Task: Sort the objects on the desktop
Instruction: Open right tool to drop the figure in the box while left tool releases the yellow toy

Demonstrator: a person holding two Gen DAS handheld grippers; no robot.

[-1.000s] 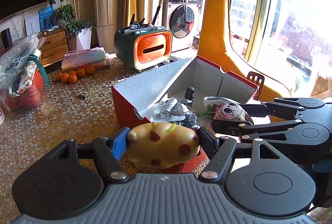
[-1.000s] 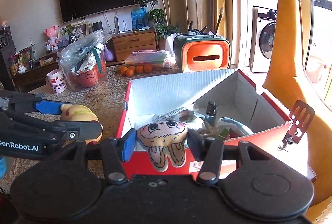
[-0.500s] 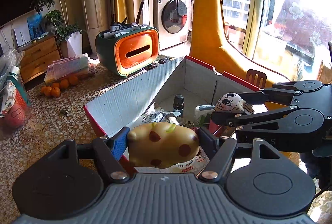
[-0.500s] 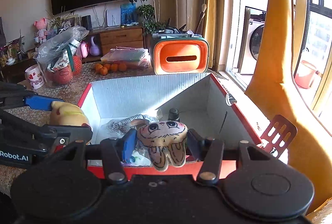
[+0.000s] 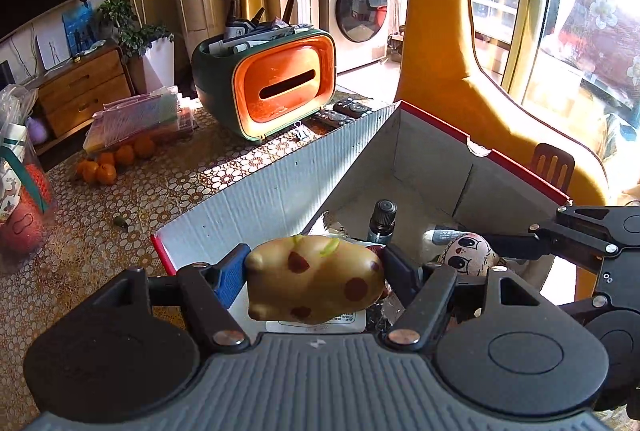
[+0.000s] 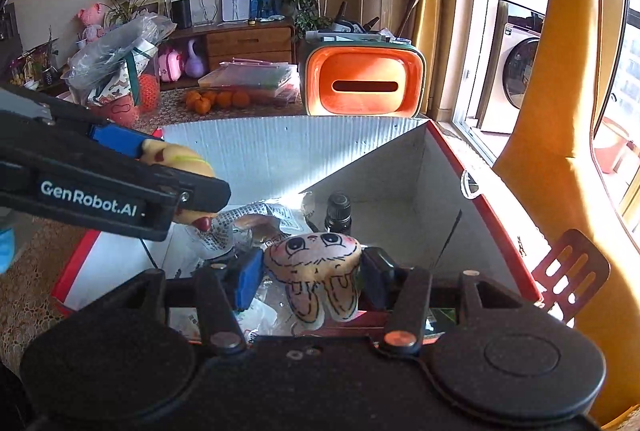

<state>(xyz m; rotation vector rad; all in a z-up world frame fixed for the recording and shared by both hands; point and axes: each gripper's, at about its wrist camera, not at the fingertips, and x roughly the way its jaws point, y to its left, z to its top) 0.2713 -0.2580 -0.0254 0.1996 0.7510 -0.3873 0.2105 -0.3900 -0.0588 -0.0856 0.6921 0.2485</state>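
Two grippers are hovering over one open red box (image 6: 484, 207) that is sitting at the table's (image 5: 120, 239) window-side edge. The left gripper (image 5: 314, 277) is clamping one yellow toy (image 5: 316, 279) with red spots between its pads. The right gripper (image 6: 310, 273) is clamping one small plush rabbit (image 6: 316, 267), ears hanging down. Both toys are being held in the air above the near end of the box, the yellow one toward its left wall.

Inside the box one dark bottle (image 6: 338, 213) is standing upright among crinkled foil packets (image 6: 240, 227); I cannot count the packets.

Beyond the box one orange-faced holder (image 5: 276, 87) is standing on the table, stuffed with pens and one brush. Five or so oranges (image 5: 112, 161) are lying near the far-left edge beside a clear case (image 5: 140, 115). One slatted chair back (image 6: 572, 271) is showing beside the box.

Compared with a second ago, both grippers have moved forward over the box, so its inside is now filling more of each view; the grips look unchanged.
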